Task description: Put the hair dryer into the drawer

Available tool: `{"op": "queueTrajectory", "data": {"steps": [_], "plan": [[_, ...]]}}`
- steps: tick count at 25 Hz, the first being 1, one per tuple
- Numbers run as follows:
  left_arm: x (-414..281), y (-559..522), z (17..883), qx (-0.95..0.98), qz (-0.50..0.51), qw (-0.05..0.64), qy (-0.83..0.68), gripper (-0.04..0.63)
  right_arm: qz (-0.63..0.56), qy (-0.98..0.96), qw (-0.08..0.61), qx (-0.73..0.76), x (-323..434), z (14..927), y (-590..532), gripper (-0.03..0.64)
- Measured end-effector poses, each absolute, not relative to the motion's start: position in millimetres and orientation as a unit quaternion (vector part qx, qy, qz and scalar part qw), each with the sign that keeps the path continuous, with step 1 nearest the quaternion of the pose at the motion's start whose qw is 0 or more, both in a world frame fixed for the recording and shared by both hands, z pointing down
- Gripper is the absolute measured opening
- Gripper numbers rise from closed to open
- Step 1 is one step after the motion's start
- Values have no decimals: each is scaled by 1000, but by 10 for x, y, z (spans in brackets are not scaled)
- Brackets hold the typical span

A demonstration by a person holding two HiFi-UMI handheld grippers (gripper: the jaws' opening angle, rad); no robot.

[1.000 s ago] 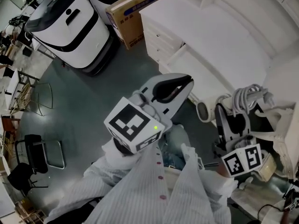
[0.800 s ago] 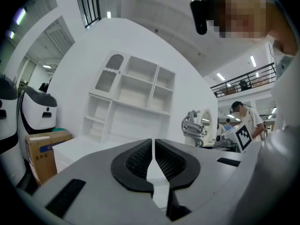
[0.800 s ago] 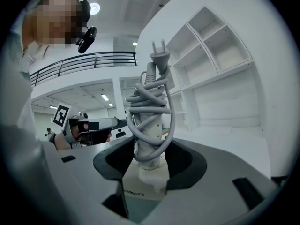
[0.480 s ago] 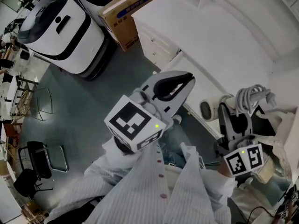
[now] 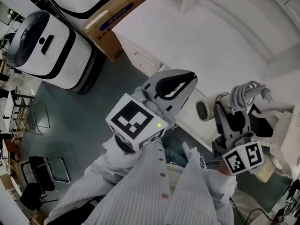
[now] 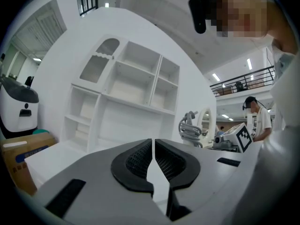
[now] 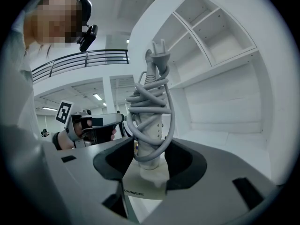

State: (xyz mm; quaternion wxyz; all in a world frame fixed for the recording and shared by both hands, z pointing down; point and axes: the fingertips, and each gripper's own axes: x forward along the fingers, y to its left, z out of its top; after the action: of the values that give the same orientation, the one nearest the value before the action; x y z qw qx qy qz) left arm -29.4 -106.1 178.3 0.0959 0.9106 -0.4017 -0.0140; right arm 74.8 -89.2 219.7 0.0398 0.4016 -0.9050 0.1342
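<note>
Hair dryer (image 7: 149, 146) clamped in right claw (image 7: 150, 161), cord (image 7: 157, 97) wound round it.
Held by the white counter (image 5: 197, 36) edge; left claw (image 6: 153, 146) clenched empty nearby, above grey floor (image 5: 75, 111); white shelves (image 6: 126, 88) behind, cardboard box (image 5: 110, 20) beside the counter.

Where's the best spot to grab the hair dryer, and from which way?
Grab the hair dryer by its handle, low down near the barrel, coming in sideways so the jaws close across it. The handle is narrow and straight, so it fits between the jaws, and the cord is wound round it. The right gripper holds it just so.
</note>
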Motion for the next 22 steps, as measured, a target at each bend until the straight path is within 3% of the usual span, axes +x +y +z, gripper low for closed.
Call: {"op": "queueTrajectory", "data": {"steps": [22], "plan": [[80,-1443,1800,961,8,95,-261,28,129,-854,26,503,825,2172,-963,201]]}}
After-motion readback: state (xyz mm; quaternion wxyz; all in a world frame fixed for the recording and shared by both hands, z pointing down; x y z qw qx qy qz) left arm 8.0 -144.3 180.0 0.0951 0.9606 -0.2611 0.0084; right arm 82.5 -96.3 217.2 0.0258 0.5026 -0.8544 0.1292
